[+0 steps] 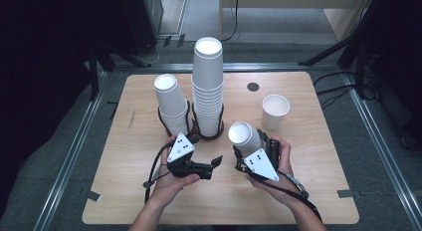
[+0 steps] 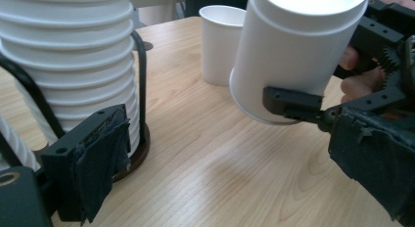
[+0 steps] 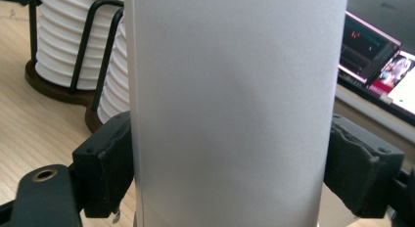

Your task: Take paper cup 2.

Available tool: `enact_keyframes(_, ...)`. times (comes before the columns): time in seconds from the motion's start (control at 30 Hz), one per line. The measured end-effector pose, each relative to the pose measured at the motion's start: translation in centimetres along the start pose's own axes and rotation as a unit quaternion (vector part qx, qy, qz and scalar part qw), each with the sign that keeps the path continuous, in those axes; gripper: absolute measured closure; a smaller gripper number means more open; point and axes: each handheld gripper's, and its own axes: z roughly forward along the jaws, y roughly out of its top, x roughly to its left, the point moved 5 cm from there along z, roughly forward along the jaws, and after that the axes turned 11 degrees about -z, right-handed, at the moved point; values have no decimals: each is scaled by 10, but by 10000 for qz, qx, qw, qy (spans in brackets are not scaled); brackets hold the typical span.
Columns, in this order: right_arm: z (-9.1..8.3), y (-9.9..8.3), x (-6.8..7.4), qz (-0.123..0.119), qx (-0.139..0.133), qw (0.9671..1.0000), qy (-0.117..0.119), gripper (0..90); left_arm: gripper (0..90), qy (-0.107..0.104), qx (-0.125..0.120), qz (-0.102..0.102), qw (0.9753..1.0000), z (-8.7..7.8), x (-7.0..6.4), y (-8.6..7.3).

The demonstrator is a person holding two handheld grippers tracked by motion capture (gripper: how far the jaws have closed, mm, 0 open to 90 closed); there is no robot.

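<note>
My right tool (image 1: 251,150) grips a white cup (image 1: 244,136) at lower centre of the high view, tilted up-left. The lone upright cup (image 1: 274,111) stands just up-right on the tabletop (image 1: 308,191), nearer this hand. My left tool (image 1: 211,167) hangs released.

Cup (image 1: 245,136) clamped in my right gripper (image 1: 256,154): plain white, no print. Lone cup (image 1: 274,110) and both stacks (image 1: 207,86): the same white. Stack holders (image 2: 142,80): black wire on dark brown bases. Table (image 1: 129,156): pale wood grain. My jaws: black, with dark pads.
</note>
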Motion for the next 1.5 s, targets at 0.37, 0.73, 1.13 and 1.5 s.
enact_keyframes(0.37,0,-3,7,-453,-41,9989,55,150,15,-212,-7,147,9997,-1,-8,1)
enact_keyframes(0.73,-1,-2,10,-750,-148,9970,122,150,15,-436,99,343,9984,1,-17,-2)
enact_keyframes(1.13,-5,3,25,-1216,-380,9912,359,150,15,-579,194,241,9978,2,-21,-3)
enact_keyframes(1.5,-10,10,36,-1494,-618,9853,558,149,45,-546,280,223,9979,4,-23,-4)
